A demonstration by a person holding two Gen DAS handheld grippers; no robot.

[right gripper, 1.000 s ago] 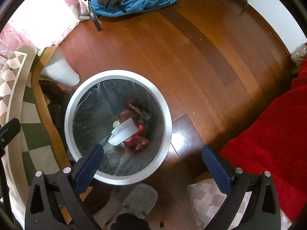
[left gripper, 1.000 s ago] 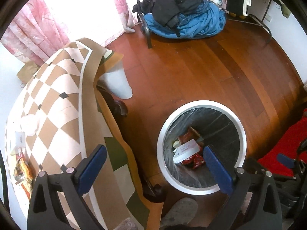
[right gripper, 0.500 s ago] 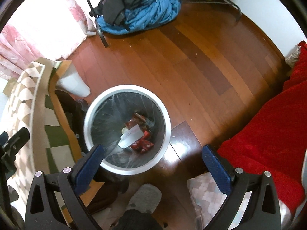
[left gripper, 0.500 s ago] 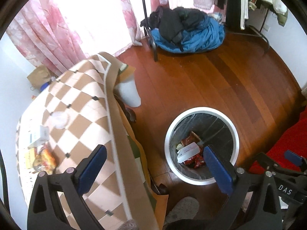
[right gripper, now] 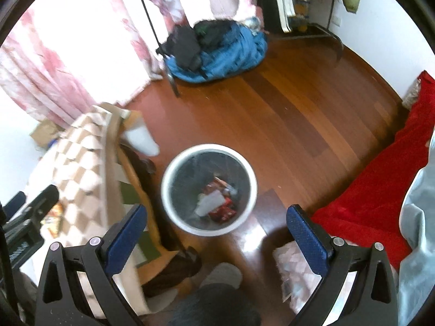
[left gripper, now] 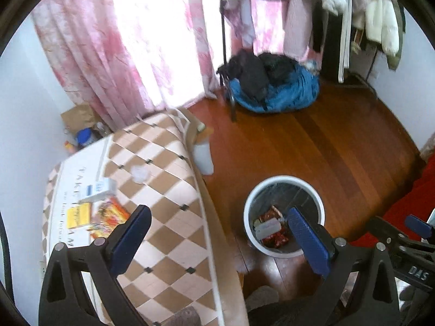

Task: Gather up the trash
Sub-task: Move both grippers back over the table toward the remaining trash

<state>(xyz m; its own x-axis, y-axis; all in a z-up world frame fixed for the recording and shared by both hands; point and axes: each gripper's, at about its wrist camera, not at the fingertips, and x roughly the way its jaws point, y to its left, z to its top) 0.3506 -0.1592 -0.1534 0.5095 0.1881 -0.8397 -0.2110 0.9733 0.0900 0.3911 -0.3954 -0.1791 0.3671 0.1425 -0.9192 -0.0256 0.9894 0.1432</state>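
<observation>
Left wrist: checkered table (left gripper: 163, 179), wood floor (left gripper: 312, 146), trash bin (left gripper: 284, 187); both claws wide, empty

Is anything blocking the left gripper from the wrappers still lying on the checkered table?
Nothing visible does. The left gripper is open and empty above the checkered table; the orange snack wrapper and yellow packet lie uncovered just left of its left finger.

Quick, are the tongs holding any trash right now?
Left tongs: open, holding nothing.
Right tongs: open, holding nothing.
</observation>
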